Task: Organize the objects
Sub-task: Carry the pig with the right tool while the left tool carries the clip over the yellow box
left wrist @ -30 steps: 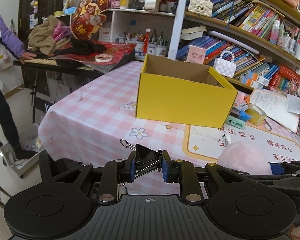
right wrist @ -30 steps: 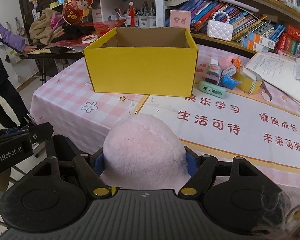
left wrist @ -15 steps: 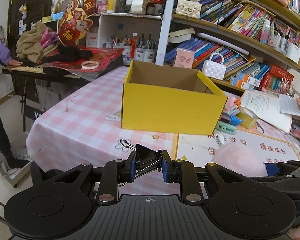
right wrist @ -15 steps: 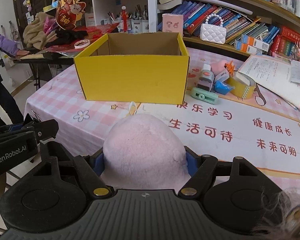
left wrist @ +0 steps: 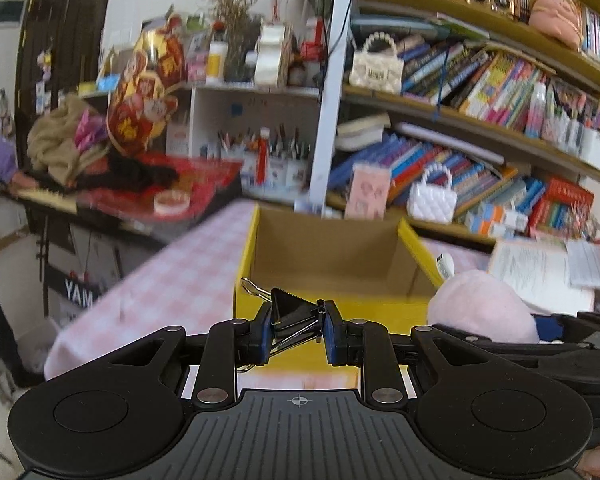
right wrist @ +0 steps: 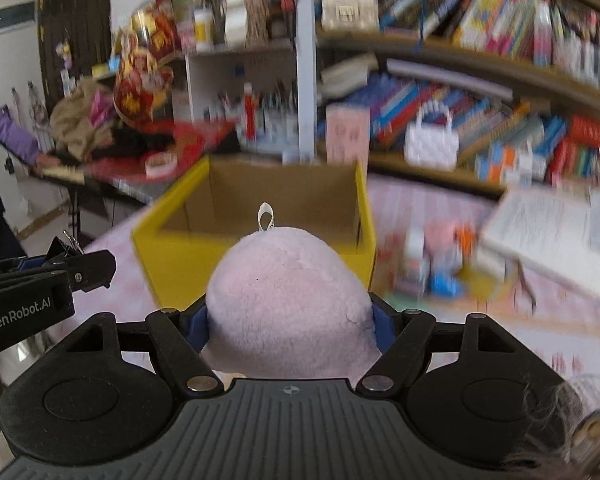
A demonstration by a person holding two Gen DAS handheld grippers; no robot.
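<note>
My left gripper (left wrist: 296,326) is shut on a black binder clip (left wrist: 290,314) with silver wire handles, held just before the near wall of an open yellow cardboard box (left wrist: 332,304). My right gripper (right wrist: 288,316) is shut on a pale pink plush toy (right wrist: 288,300) with a white loop tag, held in front of the same yellow box (right wrist: 180,256). The plush also shows in the left wrist view (left wrist: 480,308), to the right of the clip. The box interior looks empty where visible. The left gripper shows at the left of the right wrist view (right wrist: 60,268).
The box stands on a pink checked tablecloth (left wrist: 168,280). Small stationery items (right wrist: 428,268) and papers (right wrist: 552,224) lie right of the box. Bookshelves (left wrist: 480,120) fill the back. A keyboard stand with clothes (left wrist: 80,168) and a person's arm (right wrist: 12,132) are at left.
Both grippers have moved forward and up toward the yellow box, which now looms larger and shows its inside. Both still hold their objects.
</note>
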